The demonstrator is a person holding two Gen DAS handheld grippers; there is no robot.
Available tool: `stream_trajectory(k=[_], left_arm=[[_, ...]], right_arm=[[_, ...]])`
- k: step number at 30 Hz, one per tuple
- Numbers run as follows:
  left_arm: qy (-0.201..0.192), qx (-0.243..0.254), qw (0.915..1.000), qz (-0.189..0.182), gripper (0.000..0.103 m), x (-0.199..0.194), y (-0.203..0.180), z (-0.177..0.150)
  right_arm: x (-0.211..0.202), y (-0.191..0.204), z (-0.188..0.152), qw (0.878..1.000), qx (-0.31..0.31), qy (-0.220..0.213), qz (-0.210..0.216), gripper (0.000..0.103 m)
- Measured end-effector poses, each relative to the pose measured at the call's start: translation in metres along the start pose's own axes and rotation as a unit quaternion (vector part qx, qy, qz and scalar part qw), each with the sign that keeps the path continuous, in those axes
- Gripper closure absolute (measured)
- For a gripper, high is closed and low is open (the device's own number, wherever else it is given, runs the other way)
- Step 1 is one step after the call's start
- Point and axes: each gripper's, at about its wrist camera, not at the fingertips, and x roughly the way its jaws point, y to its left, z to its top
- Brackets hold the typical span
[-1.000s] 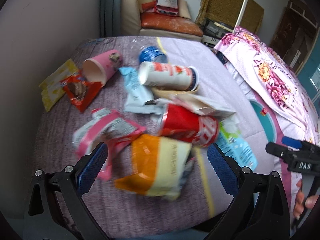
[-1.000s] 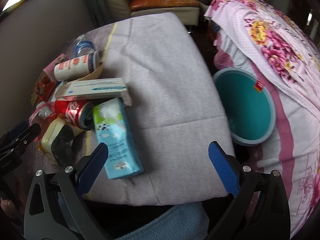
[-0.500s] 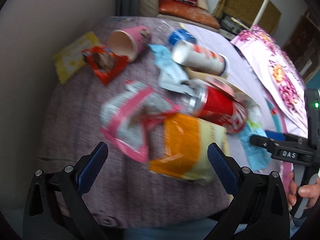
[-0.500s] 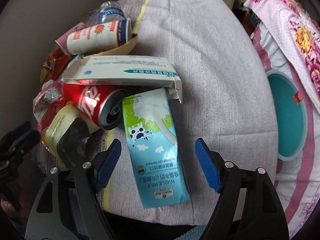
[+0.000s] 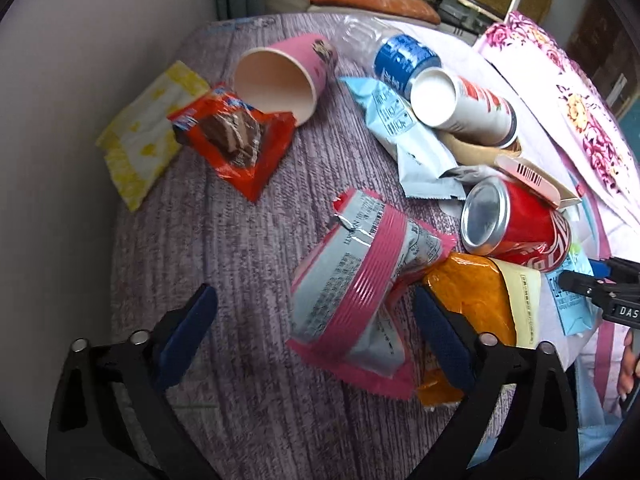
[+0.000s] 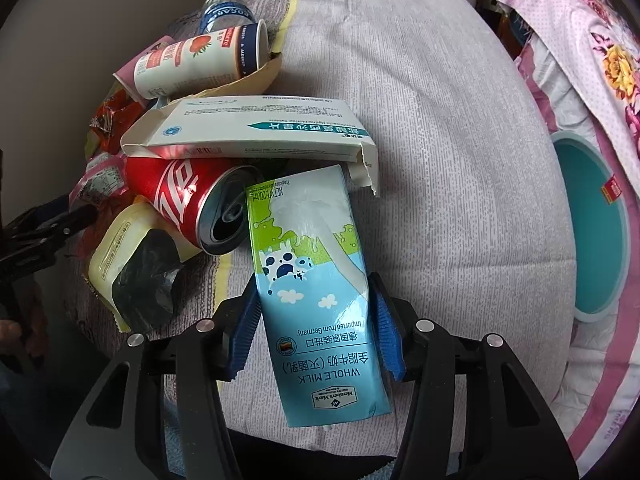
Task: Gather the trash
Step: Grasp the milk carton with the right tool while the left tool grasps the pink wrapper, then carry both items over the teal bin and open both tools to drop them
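Observation:
Trash lies heaped on a cloth-covered table (image 6: 420, 128). My right gripper (image 6: 316, 300) points down over a blue and green milk carton (image 6: 308, 240). Its jaws are closing, and both blue pads (image 6: 386, 332) meet the carton's long sides. In the left wrist view my left gripper (image 5: 312, 296) hangs over a pink and grey wrapper (image 5: 352, 280). Its jaws stand wide and are closing, with the wrapper between the fingers and untouched. An orange and cream packet (image 5: 480, 300) lies under the left gripper's right finger (image 5: 440, 332). A red cola can (image 5: 516, 220) lies beside it.
Farther back lie a pink paper cup (image 5: 280, 76), an orange-red snack wrapper (image 5: 236, 136), a yellow packet (image 5: 144, 136), a white tube can (image 5: 468, 104), a blue-labelled bottle (image 5: 404, 56) and a white tablet box (image 6: 256, 128). A teal bin (image 6: 592, 232) stands to the right, below a floral bedspread (image 6: 592, 40).
The right gripper came down over the milk carton and its jaws narrowed onto it. The left gripper shifted left and lower, from above the orange packet to above the pink and grey wrapper.

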Motion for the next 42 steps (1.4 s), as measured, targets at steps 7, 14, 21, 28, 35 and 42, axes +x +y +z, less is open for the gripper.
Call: stream_trajectory(k=[7,14,21,28,35,42], left_arm=[[0.013,-0.037,0.9992,0.003,0.056,0.004,-0.002,-0.012],[-0.021,-0.055,0.9982,0.000,0.060,-0.037,0.000,-0.015],[-0.073,-0.031,0.9965,-0.026,0.060,-0.089,-0.031,-0.002],[-0.095,0.055,0.9902,-0.086,0.060,-0.099,-0.126,0.034],[-0.061,0.145,0.9777,-0.140,0.060,-0.056,-0.248,0.061],[0.000,0.218,0.9631,-0.158,0.060,0.008,-0.356,0.073]], right_arm=[[0.007,0.001,0.007,1.000,0.003,0.005,-0.004,0.052],[-0.004,-0.003,-0.001,1.000,0.001,-0.010,0.023,0.054],[-0.037,-0.029,-0.010,0.998,0.034,-0.043,0.044,0.054],[-0.085,-0.093,-0.004,0.987,0.108,-0.114,0.027,0.054],[-0.127,-0.189,-0.013,0.965,0.196,-0.175,-0.011,0.054],[-0.121,-0.274,-0.025,0.947,0.268,-0.174,-0.025,0.054]])
